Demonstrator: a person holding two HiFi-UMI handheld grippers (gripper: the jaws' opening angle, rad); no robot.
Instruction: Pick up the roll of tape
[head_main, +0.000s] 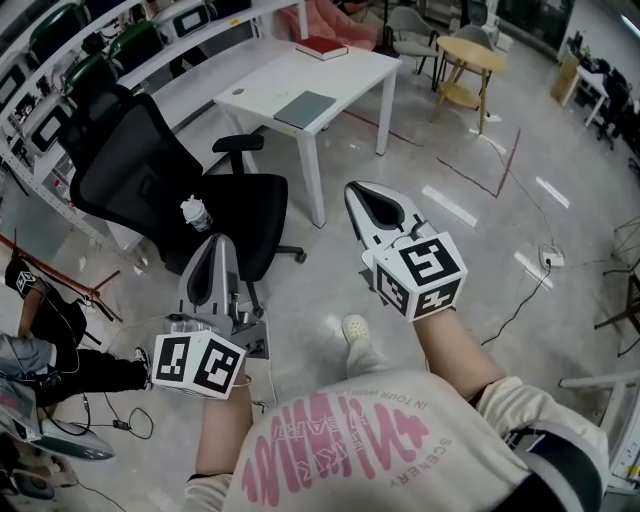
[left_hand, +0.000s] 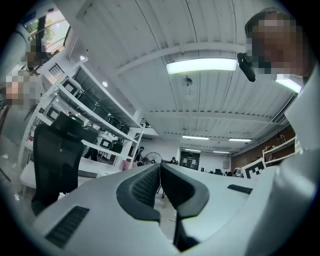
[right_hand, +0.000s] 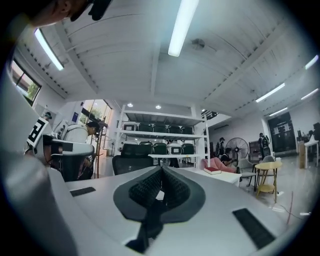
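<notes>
Roll of tape: I cannot pick it out in any of the three views, so I cannot say where it lies.
Shirt: cream shirt (head_main: 470, 440) with pink print, along the bottom edge of the head view.
Left gripper (head_main: 220, 243): lower left of the head view, held out over the floor. In its own view the ribbed pads (left_hand: 146, 186) meet at the tips, with nothing between them.
Right gripper (head_main: 356, 192): centre of the head view, marker cube (head_main: 421, 274) towards the person. In its own view the jaws are closed together at the tip and empty.
Shoe: pale shoe (head_main: 355, 330) on the grey floor (head_main: 450, 230), between the two grippers.
Office chair: black office chair (head_main: 150, 170), just beyond the left gripper at centre left. A small pale object (head_main: 195, 213) sits on its seat, too small to name.
White table (head_main: 290, 75): upper centre, carrying a grey-green pad (head_main: 305, 108) at its near edge and a red book (head_main: 322, 47) at the far end.
Shelving: white shelving (head_main: 60, 75) runs along the upper left, behind the chair.
Round table: wooden round table (head_main: 470, 52), upper right, farthest off.
</notes>
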